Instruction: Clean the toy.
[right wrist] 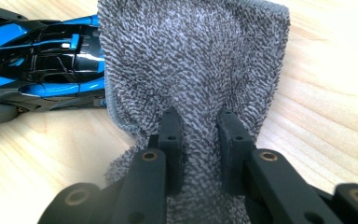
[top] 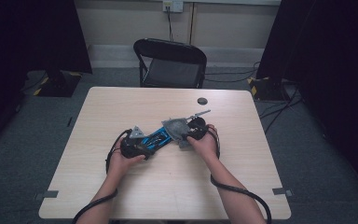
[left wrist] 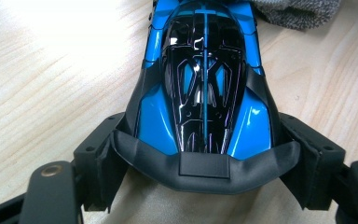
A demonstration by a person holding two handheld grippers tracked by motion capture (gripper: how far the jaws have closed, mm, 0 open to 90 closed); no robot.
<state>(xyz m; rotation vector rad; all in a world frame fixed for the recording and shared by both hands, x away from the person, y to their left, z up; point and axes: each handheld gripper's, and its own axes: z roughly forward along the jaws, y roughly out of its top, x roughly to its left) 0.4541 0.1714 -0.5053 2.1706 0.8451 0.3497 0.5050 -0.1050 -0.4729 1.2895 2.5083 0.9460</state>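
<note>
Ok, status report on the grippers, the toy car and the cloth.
Left gripper clamped on blue toy car. Right gripper pinching grey cloth, cloth over car's far end. Nothing blocking.

The high view looks down from above the near edge of the table (top: pixel 121 196), facing the far chair (top: pixel 170 63). Each gripper view sits very close, low over the wood. All three share the toy car (left wrist: pixel 205 88) and grey cloth (right wrist: pixel 191 70).

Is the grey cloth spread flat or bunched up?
Bunched up: the right claw pinches a fold of the grey cloth, which drapes beside the toy car.
</note>
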